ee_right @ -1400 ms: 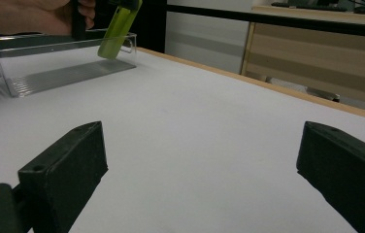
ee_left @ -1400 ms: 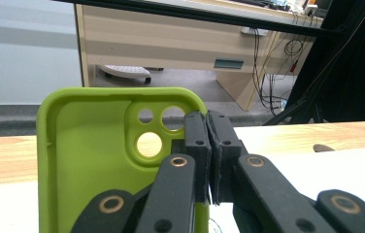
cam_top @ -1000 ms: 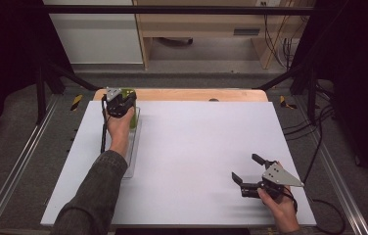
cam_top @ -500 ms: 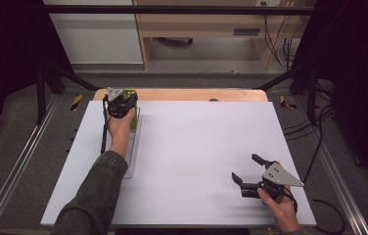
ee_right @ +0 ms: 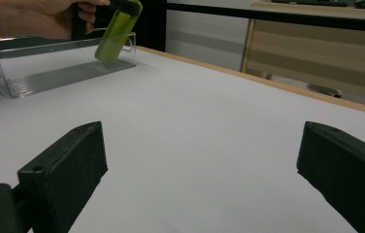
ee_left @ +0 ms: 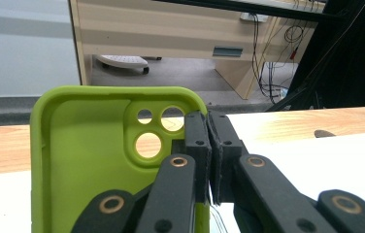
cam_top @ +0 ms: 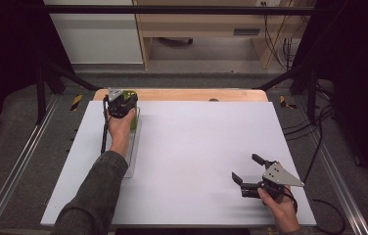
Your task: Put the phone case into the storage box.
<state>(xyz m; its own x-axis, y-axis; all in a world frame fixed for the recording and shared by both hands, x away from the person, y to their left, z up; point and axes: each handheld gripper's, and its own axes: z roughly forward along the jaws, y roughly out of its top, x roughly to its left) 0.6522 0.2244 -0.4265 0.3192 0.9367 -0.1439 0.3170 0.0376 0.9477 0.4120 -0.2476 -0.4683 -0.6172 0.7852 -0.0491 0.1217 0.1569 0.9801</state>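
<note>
A lime-green phone case (ee_left: 88, 141) with camera holes stands tilted, its lower end inside a clear plastic tray (ee_right: 6, 82) at the table's far left. My left gripper (ee_left: 209, 141) is shut on the case's side edge, the two pads pinching the rim. From above, the left gripper (cam_top: 119, 104) sits over the case (cam_top: 133, 108) at the tray's (cam_top: 132, 149) far end. My right gripper (cam_top: 244, 167) rests near the front right of the table, open, with nothing between its jaws. In the right gripper view the case (ee_right: 117, 31) leans in the tray far off.
The white tabletop (cam_top: 196, 142) has a wooden strip (cam_top: 182, 94) along its far edge. Metal rails (cam_top: 20, 161) run down both sides. A wooden desk (cam_top: 211, 24) and cables (cam_top: 282, 46) lie beyond the table.
</note>
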